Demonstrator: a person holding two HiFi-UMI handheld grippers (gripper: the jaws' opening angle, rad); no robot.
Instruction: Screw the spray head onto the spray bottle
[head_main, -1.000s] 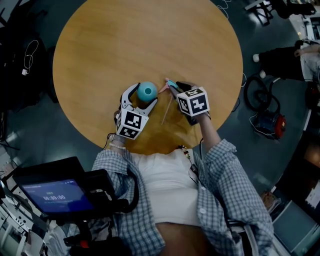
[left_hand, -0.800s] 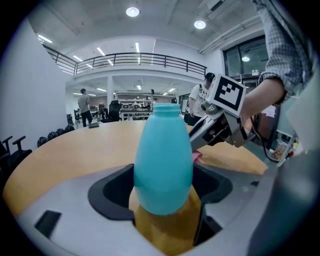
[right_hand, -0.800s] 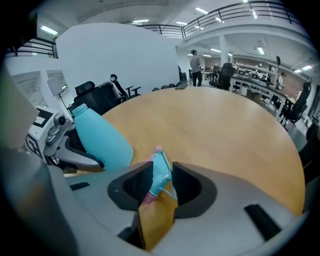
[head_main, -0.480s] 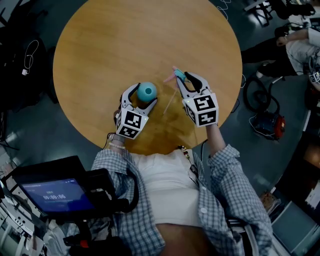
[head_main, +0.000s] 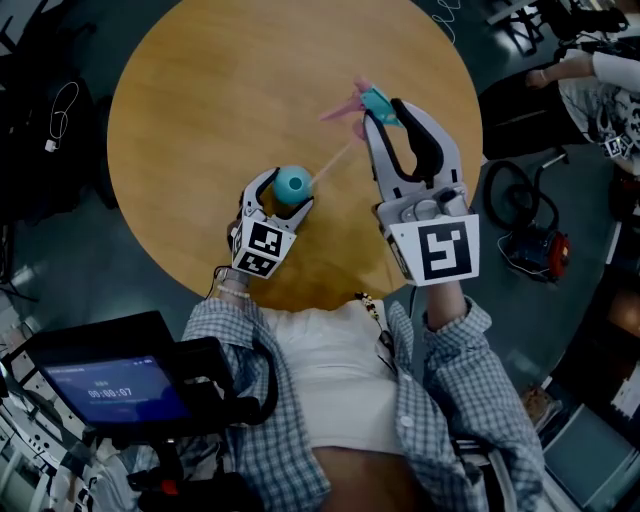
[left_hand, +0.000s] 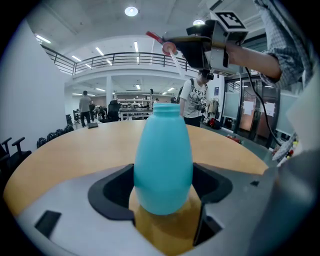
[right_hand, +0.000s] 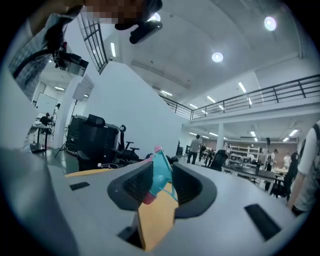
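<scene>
Up off the tabletop is where the right tool has gone since a second ago. It was low beside the spray bottle then; now it is raised well above it and further out over the wood, and it has turned so that it points about level. It is clamped on the spray head: in the right gripper view the teal body and pink trigger sit pinched between the two dark pads. The thin dip tube hangs from the head and slants back down toward the bottle, its lower end close to the bottle's mouth, though I cannot tell whether it has entered.

My left tool has not shifted. Its jaws are closed against the sides of the teal bottle, which stands upright near the tabletop's near edge with its neck open and nothing on it yet.

As I read it, the lift gives the long tube room to clear the neck, so I am at the threading-in stage and the screwing itself has not begun. Next I would need to bring the head over the bottle, turn it upright and feed the tube straight down the opening. The tube looks springy and could catch on the rim, so I would keep the bottle held firm.
</scene>
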